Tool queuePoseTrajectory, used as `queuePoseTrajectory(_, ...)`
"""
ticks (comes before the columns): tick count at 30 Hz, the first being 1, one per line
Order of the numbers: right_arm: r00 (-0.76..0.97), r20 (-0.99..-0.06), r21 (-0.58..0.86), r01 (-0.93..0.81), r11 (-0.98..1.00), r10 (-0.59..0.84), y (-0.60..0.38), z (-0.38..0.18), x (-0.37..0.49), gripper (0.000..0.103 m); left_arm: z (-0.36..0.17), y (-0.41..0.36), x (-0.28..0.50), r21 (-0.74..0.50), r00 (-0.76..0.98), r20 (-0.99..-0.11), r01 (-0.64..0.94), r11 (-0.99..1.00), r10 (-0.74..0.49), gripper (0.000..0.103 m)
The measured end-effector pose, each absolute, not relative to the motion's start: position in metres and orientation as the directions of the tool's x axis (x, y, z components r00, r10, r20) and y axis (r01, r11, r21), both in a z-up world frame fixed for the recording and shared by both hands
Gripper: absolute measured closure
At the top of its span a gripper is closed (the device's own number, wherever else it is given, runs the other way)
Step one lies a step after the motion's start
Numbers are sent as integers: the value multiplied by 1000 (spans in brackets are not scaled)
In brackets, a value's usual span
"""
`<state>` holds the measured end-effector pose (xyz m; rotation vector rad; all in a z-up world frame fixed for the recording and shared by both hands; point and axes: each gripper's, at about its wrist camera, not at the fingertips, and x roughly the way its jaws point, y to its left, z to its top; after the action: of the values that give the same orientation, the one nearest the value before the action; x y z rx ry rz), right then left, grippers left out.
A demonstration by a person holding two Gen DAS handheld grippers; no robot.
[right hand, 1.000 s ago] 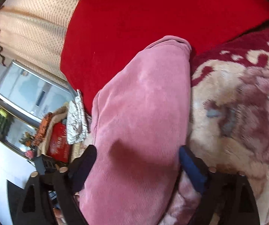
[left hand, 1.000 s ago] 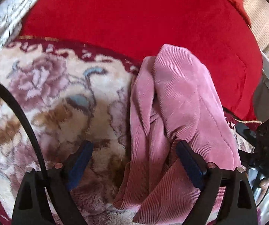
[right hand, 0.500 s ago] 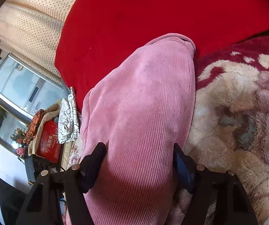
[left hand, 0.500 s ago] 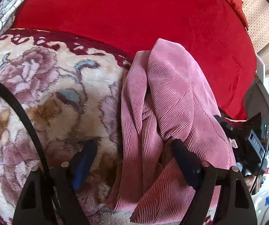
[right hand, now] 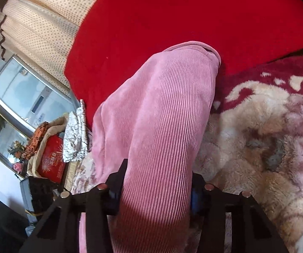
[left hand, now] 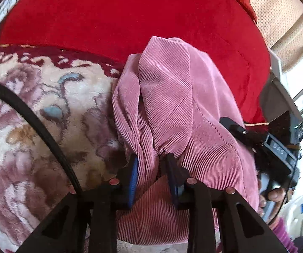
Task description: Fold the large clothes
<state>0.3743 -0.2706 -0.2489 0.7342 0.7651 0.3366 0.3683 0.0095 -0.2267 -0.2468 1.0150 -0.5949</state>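
- Your pink corduroy garment point(left hand: 178, 113) lies bunched in a long ridge on a plush floral blanket point(left hand: 45, 109), its far end touching the red cushion point(left hand: 130, 14) behind it.
- Your left gripper point(left hand: 152, 169) has just been closing; its blue-padded jaws now pinch a narrow gather of the corduroy near its close end.
- Your right gripper point(right hand: 156, 181) has also just been closing, and its jaws press on both flanks of a thicker roll of the same garment.
- A black cable point(left hand: 31, 118) arcs across the blanket in the left wrist view.
- Beyond the cushion hangs a cream dotted curtain point(right hand: 45, 21).
- To the left in the right wrist view stand a grey appliance point(right hand: 24, 92), a red printed bag point(right hand: 51, 162) and a crackle-patterned white cloth point(right hand: 75, 139).
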Motion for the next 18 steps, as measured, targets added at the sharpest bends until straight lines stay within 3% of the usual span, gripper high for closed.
queuePoseTrajectory(3,673,-529,687,-17,726,517,-266,-247,375,53,-224,7,365,-415,410,-745,334,846,-527,71)
queuePoseTrajectory(5,657,-539,700,0,715,527,-270,-253,378,47,-221,6,362,-373,434,-756,330,867,-490,61)
queuePoseTrajectory(7,640,-542,731,39,681,545,-274,-260,381,40,-219,4,360,-312,463,-770,327,892,-439,42)
queuePoseTrajectory(8,635,-540,742,49,668,553,-277,-263,380,34,-219,2,360,-281,479,-777,318,906,-409,39)
queuePoseTrajectory(13,623,-528,745,13,667,577,-276,-260,368,29,-218,-4,359,-208,515,-785,307,929,-345,31)
queuePoseTrajectory(18,609,-534,730,-19,683,587,-276,-249,348,25,-211,-7,346,-115,564,-779,302,946,-275,30)
